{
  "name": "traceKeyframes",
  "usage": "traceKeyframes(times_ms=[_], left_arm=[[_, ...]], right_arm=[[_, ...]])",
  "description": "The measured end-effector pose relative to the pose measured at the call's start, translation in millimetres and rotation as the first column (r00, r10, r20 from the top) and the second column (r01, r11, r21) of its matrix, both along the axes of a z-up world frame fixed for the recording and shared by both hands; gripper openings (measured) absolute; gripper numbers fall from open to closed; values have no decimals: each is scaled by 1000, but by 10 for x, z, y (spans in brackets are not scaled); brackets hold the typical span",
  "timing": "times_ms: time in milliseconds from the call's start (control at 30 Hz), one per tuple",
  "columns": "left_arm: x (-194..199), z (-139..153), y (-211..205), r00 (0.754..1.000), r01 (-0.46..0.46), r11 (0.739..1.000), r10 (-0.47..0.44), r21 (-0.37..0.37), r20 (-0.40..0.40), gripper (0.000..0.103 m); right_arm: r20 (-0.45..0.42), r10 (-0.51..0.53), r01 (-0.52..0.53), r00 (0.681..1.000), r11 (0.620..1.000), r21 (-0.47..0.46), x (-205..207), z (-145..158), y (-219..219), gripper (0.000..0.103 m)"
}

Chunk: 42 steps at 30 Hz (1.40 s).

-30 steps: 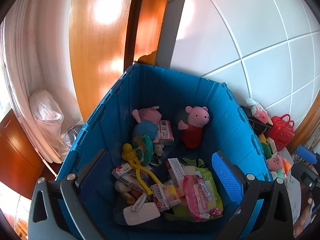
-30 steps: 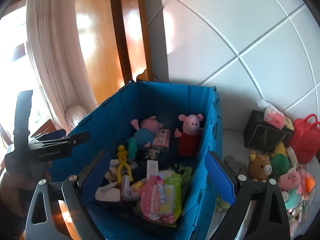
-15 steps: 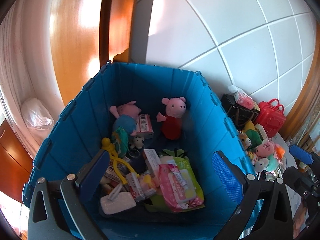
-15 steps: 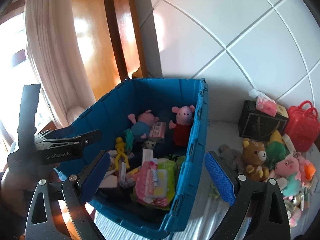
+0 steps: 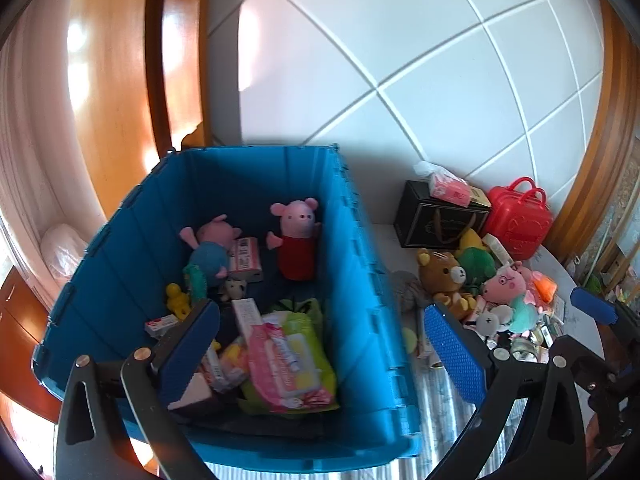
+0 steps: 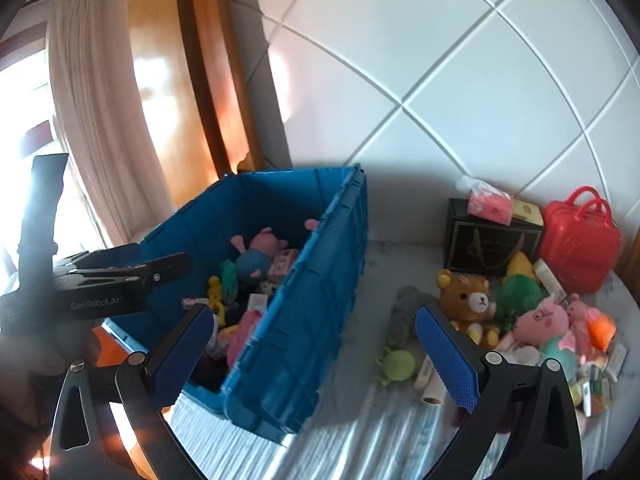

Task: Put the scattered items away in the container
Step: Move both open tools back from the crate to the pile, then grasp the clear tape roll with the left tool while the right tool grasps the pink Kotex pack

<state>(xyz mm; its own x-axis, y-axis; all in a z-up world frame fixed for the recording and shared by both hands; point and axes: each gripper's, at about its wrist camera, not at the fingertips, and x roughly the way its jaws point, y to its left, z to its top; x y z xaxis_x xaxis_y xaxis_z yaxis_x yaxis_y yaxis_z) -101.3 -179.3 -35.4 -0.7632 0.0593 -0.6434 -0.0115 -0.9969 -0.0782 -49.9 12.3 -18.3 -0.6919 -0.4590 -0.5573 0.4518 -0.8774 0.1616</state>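
My left claw (image 5: 320,354) hangs spread wide and empty over the near end of the blue container (image 5: 362,280), which sits at the left and already holds two pink pig plushies (image 5: 294,236), a wipes pack (image 5: 286,360) and small boxes. My right claw (image 6: 310,354) is likewise spread with nothing between its pads, framing the container's outer wall and the striped surface (image 6: 360,428) beside it. Further right the scattered items lie apart from the container: a grey plush (image 6: 404,312), a brown bear (image 6: 468,300), a green toy (image 6: 394,364), a pig plush with glasses (image 6: 544,320), with a black box (image 6: 492,246) and red case (image 6: 578,246) behind them.
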Motion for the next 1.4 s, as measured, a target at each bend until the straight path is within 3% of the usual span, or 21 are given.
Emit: traceKeyframes(times_ms=[367,667,1067,1400], left_arm=[[-131,-263,1215,992,117,993,-117,-5,50,103],[-272,-901,1973,976,161,987,-156,-20,151,103],[-432,-1786,2576,943,180,982,-158,-51,294,103],[-533,-2204,3196,914,269,959,-224,-92,337,103]], right_arm=[[43,-149,145,988,986,81,50,-321,1306,103],[132,-255,239,958,963,128,20,-847,2347,103],[257,-328,289,909,940,180,-91,-1625,3180,103],[327,-428,359,842,899,251,-332,-2227,3807,103]])
